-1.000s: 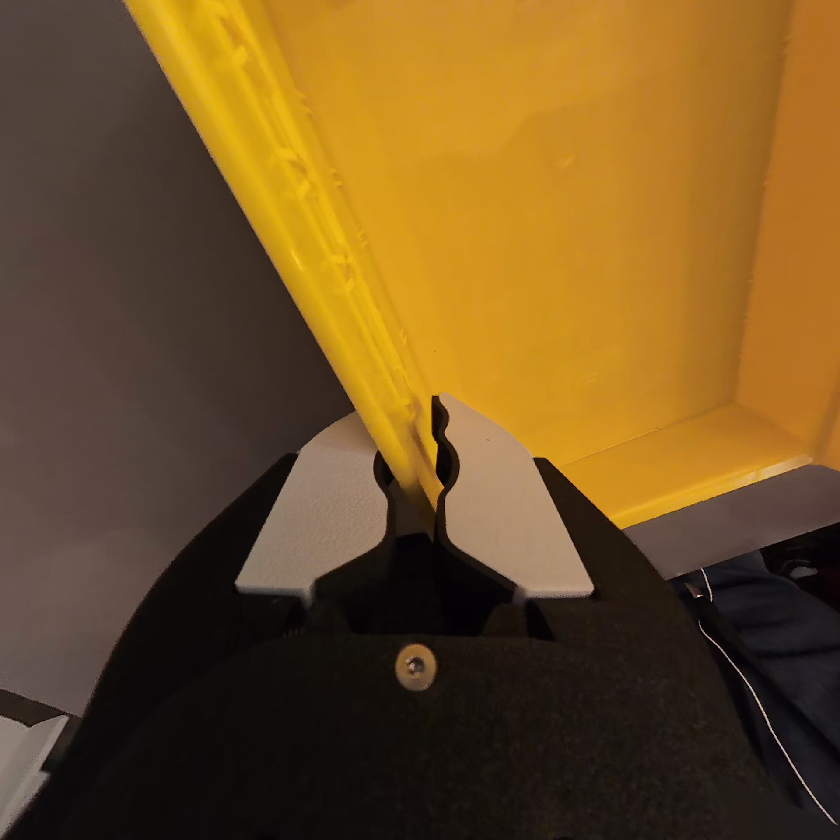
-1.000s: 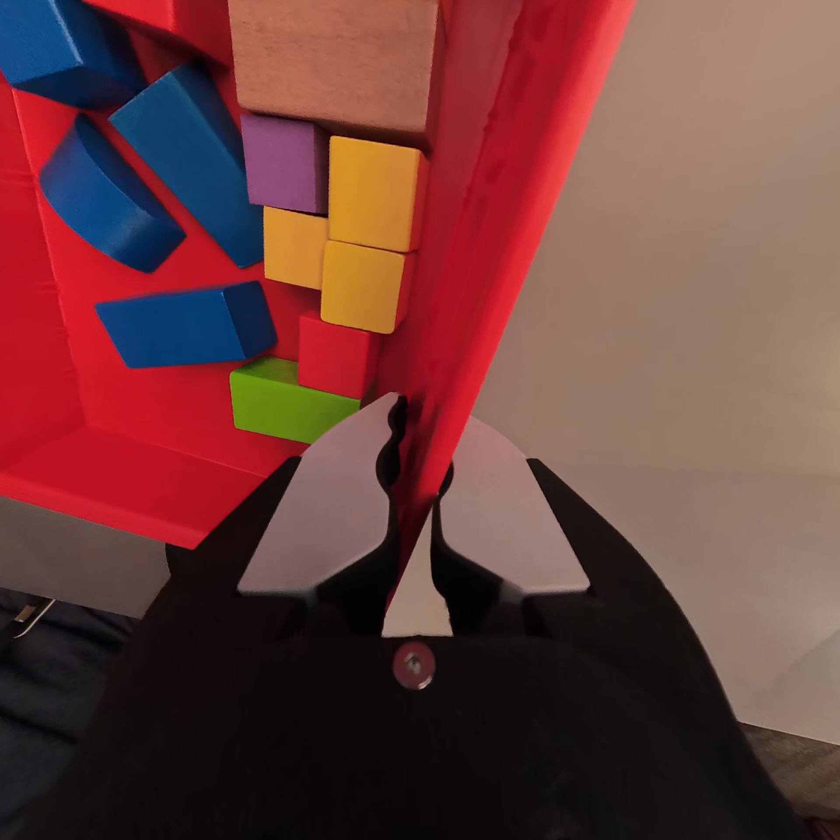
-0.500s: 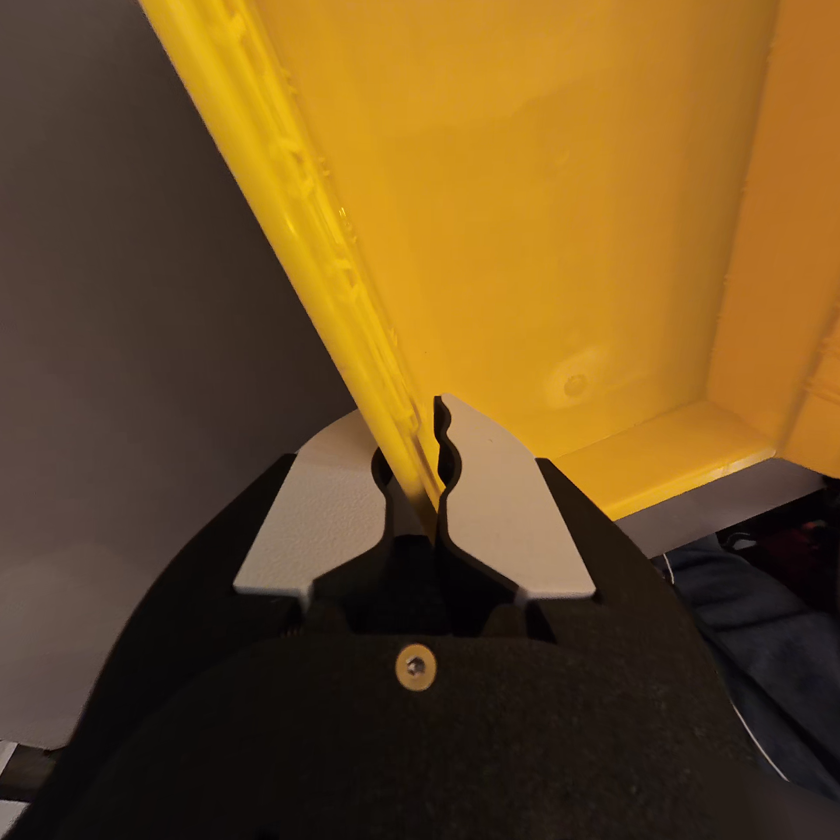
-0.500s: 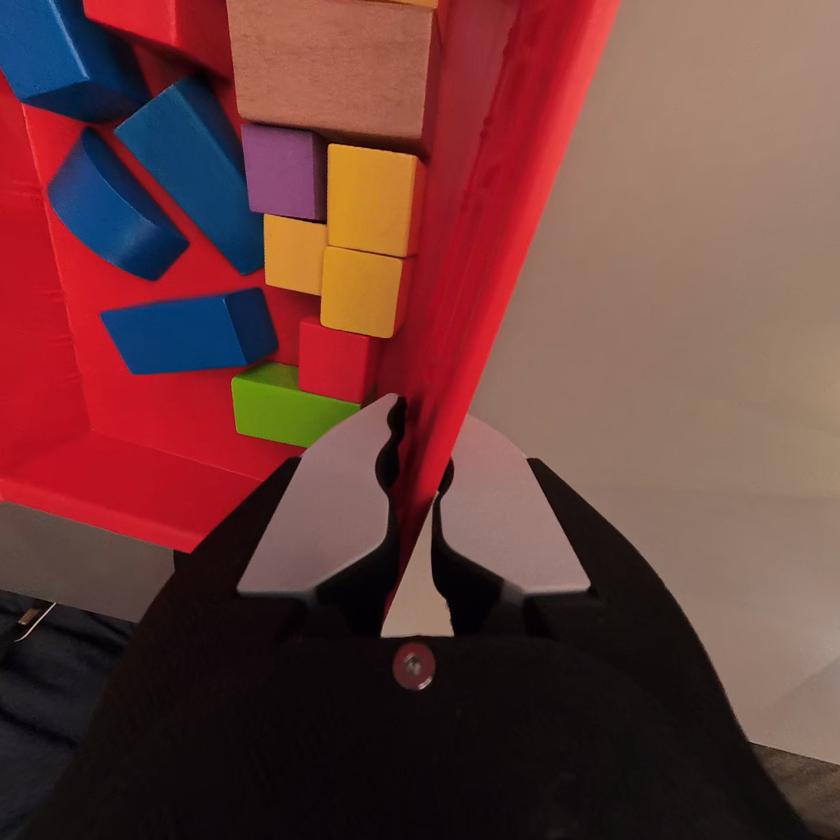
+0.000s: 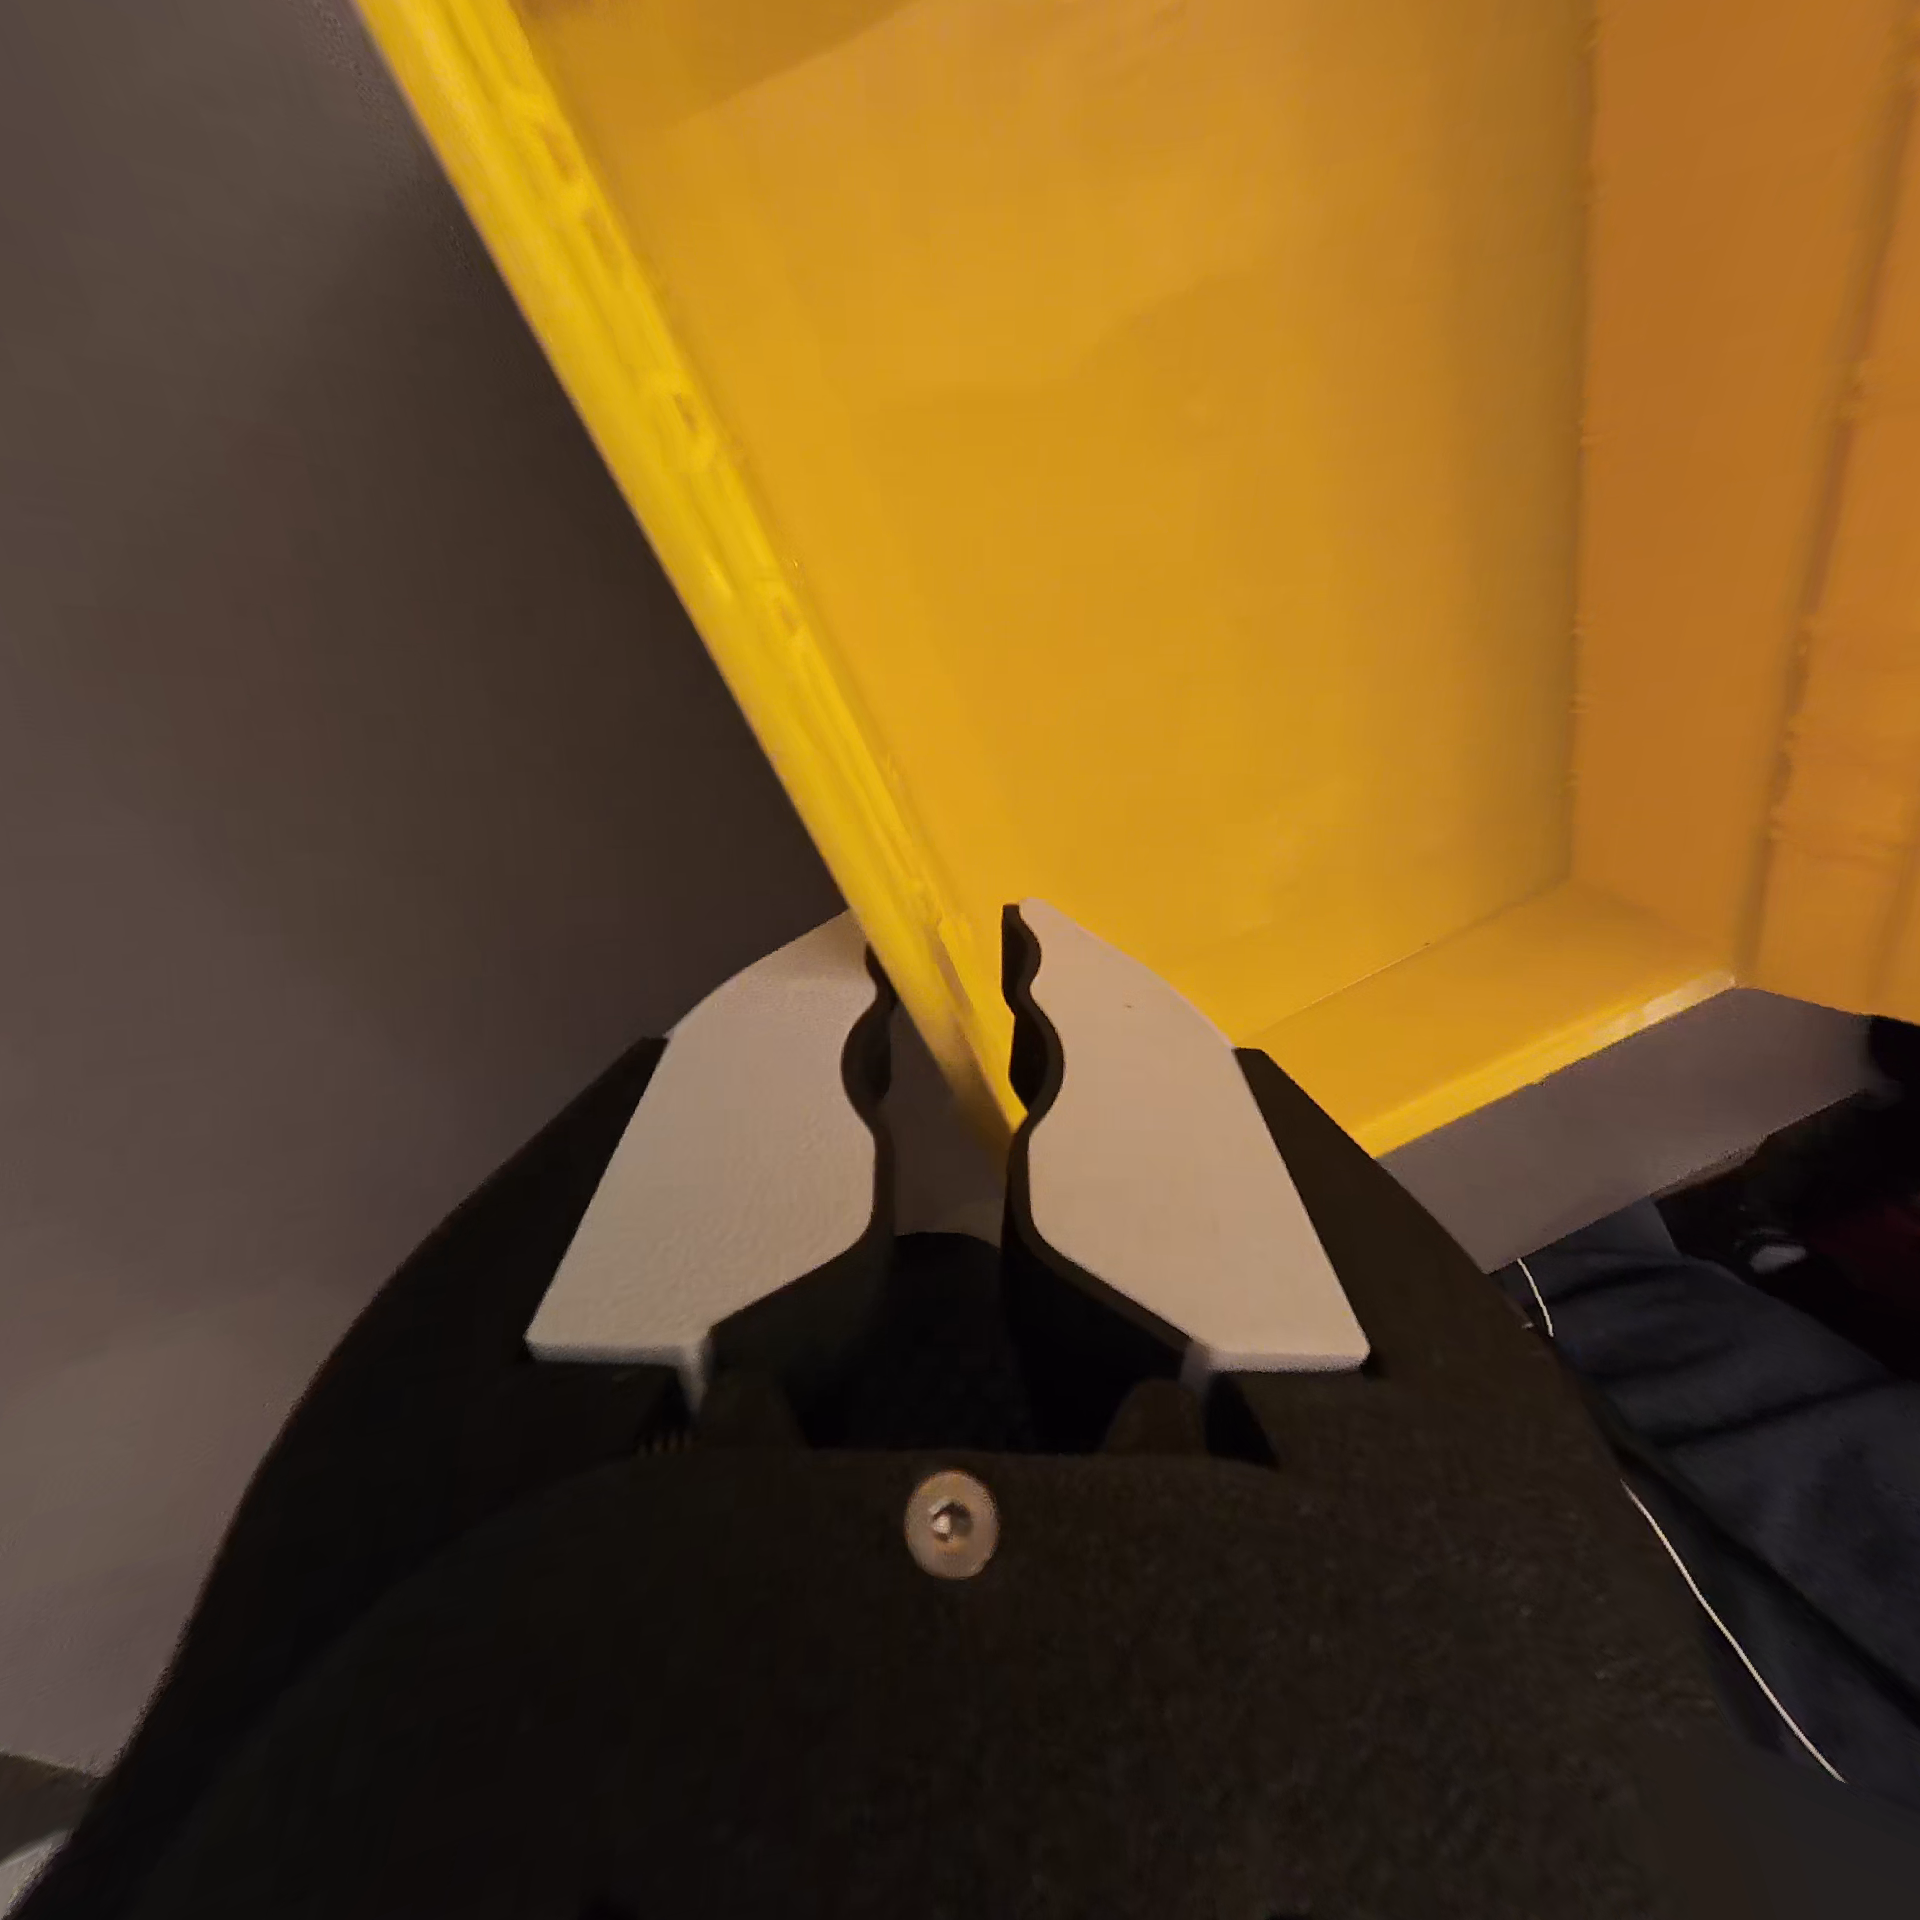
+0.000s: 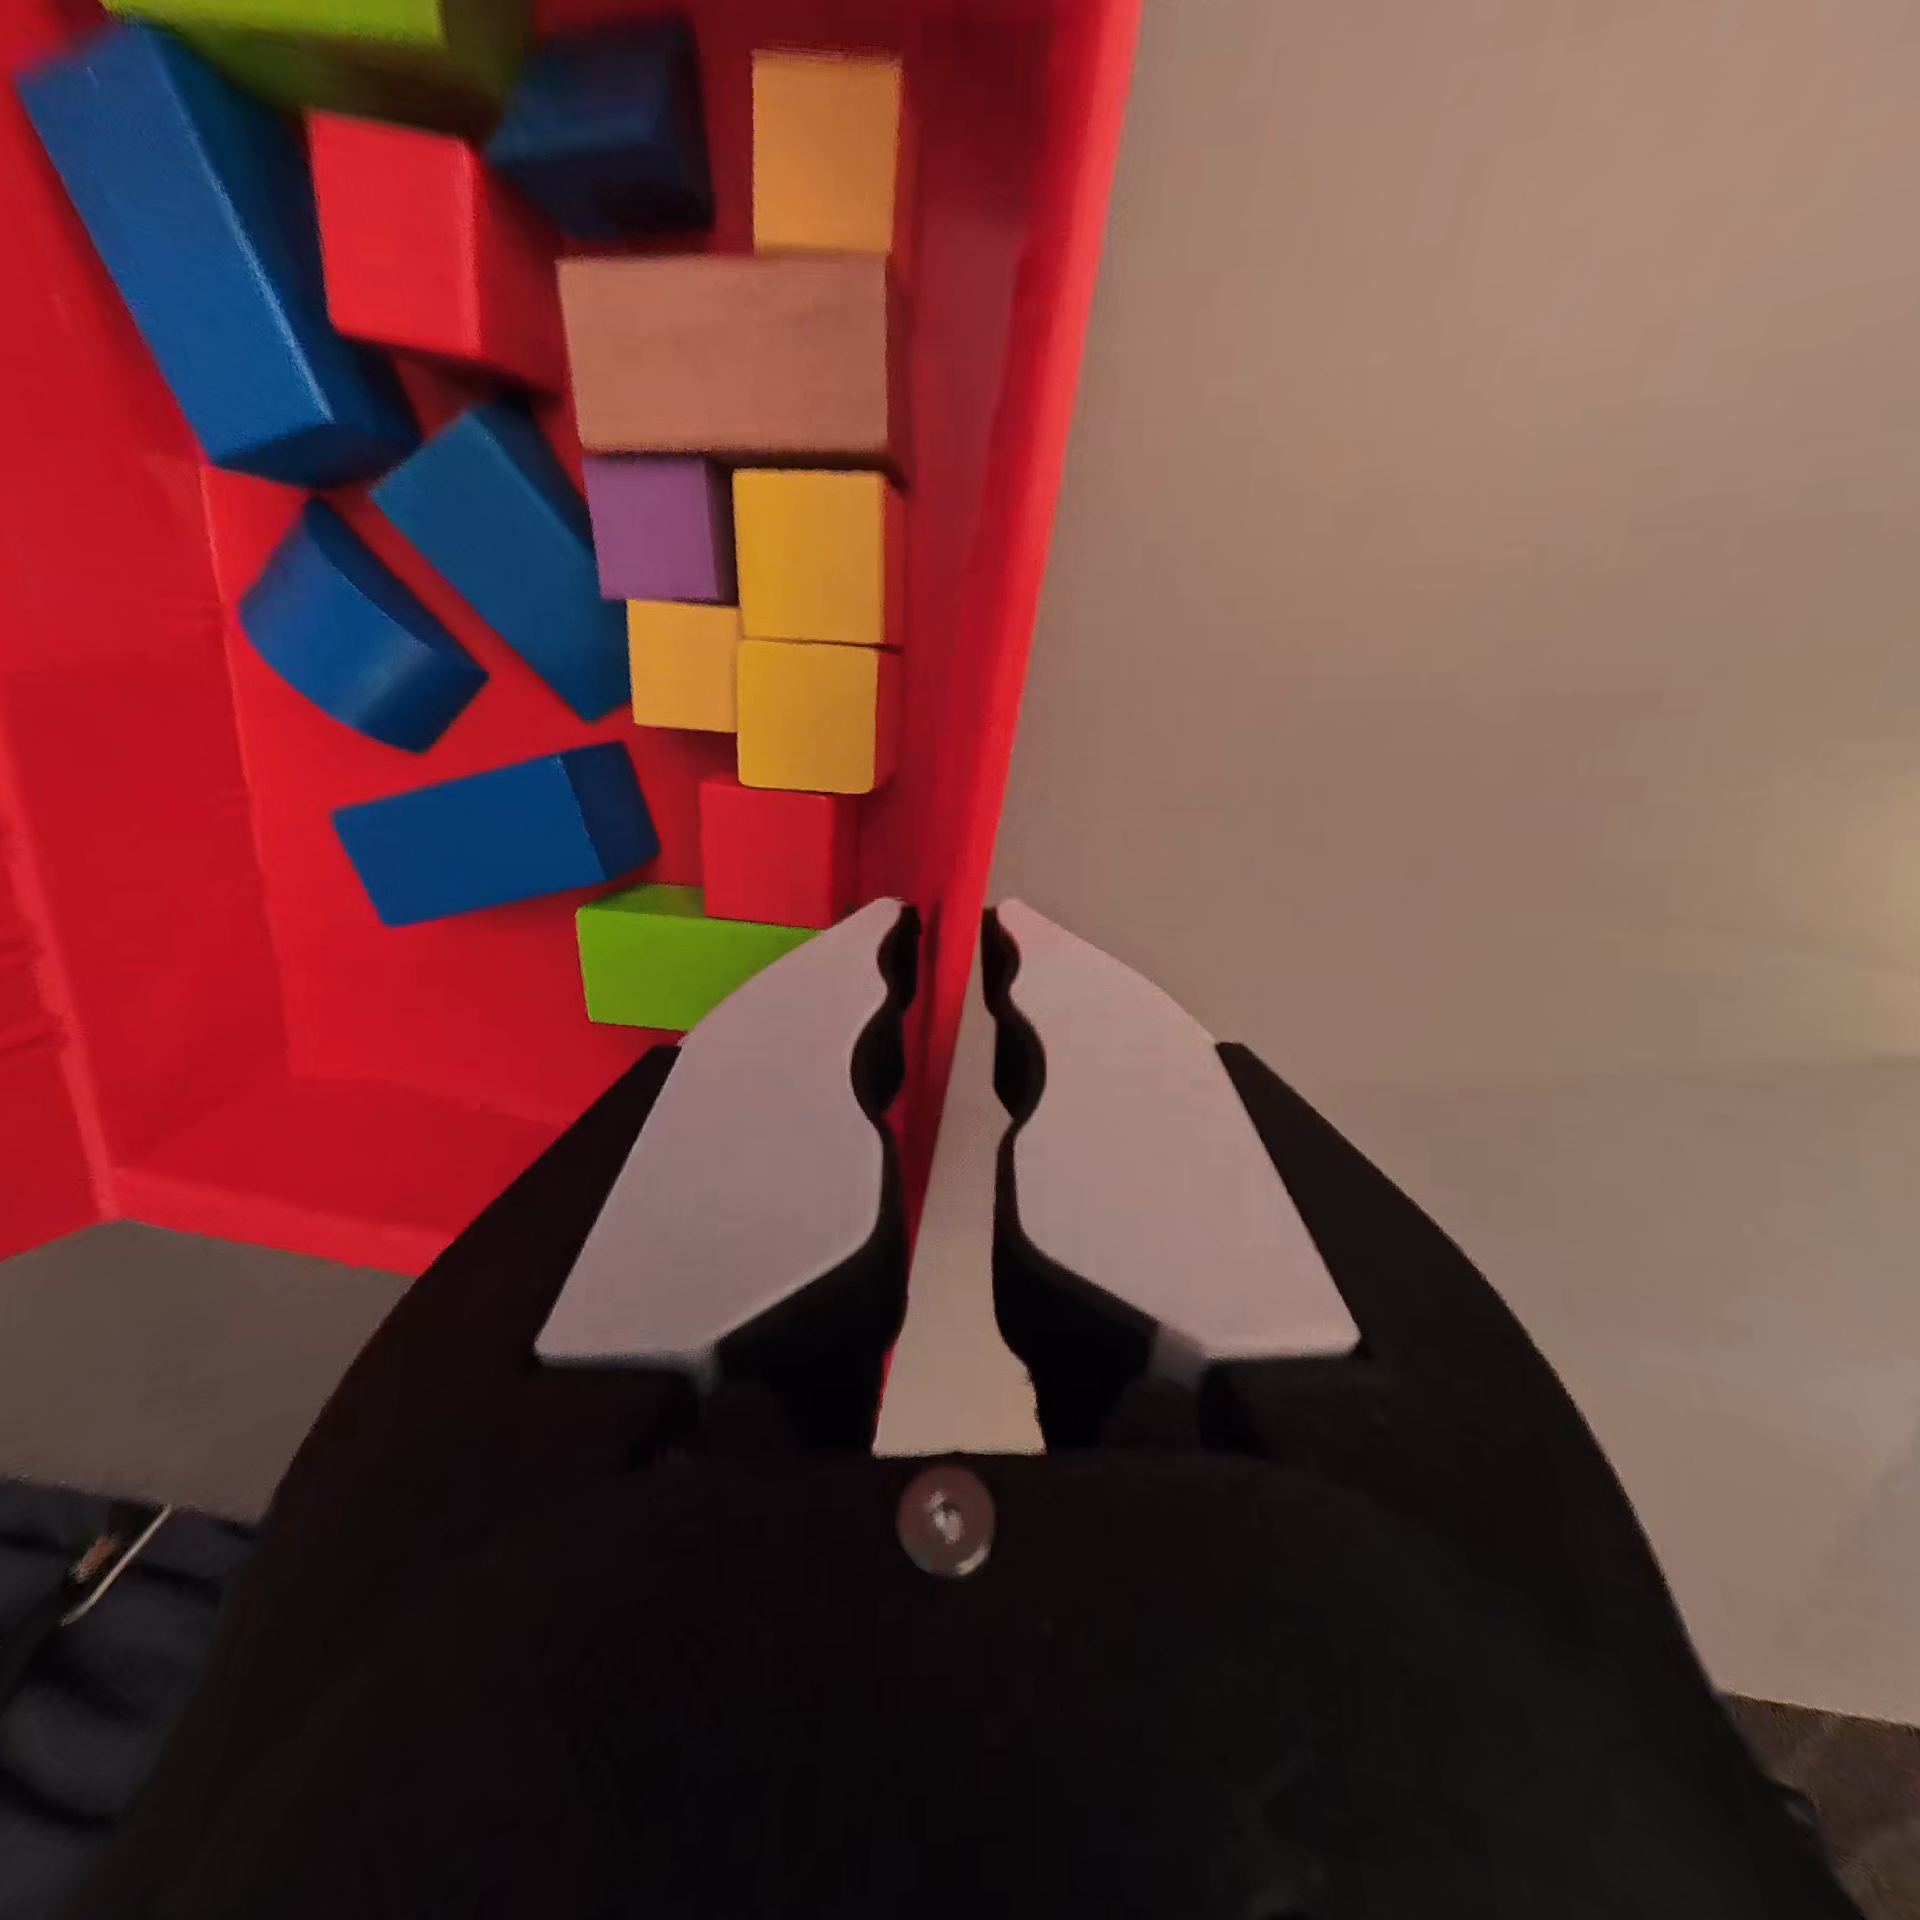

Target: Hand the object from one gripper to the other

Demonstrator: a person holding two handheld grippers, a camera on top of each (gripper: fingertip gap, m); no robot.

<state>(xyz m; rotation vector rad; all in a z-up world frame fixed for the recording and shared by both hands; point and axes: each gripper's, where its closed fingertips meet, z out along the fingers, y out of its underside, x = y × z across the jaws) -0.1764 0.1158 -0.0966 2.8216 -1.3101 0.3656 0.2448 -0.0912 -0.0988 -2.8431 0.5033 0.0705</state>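
Observation:
In the left wrist view my left gripper (image 5: 938, 920) is shut on the ribbed rim (image 5: 644, 343) of an empty yellow bin (image 5: 1195, 520), which fills the upper right. In the right wrist view my right gripper (image 6: 951, 914) is shut on the side wall (image 6: 1008, 416) of a red bin. The red bin holds several wooden blocks, among them a blue one (image 6: 488, 831), a green one (image 6: 665, 956), a yellow one (image 6: 810, 717), a purple one (image 6: 655, 530) and a brown one (image 6: 727, 353). Neither gripper shows in the other's view.
A grey table surface (image 5: 260, 623) lies left of the yellow bin, and a pale surface (image 6: 1455, 623) lies right of the red bin. Dark clothing (image 5: 1714, 1403) shows past the table's near edge, also in the right wrist view (image 6: 62, 1621).
The red bin has swung in the right view: its wall now stands upright, the blocks sit lower and more show at the top. The yellow bin has shifted slightly in the left view.

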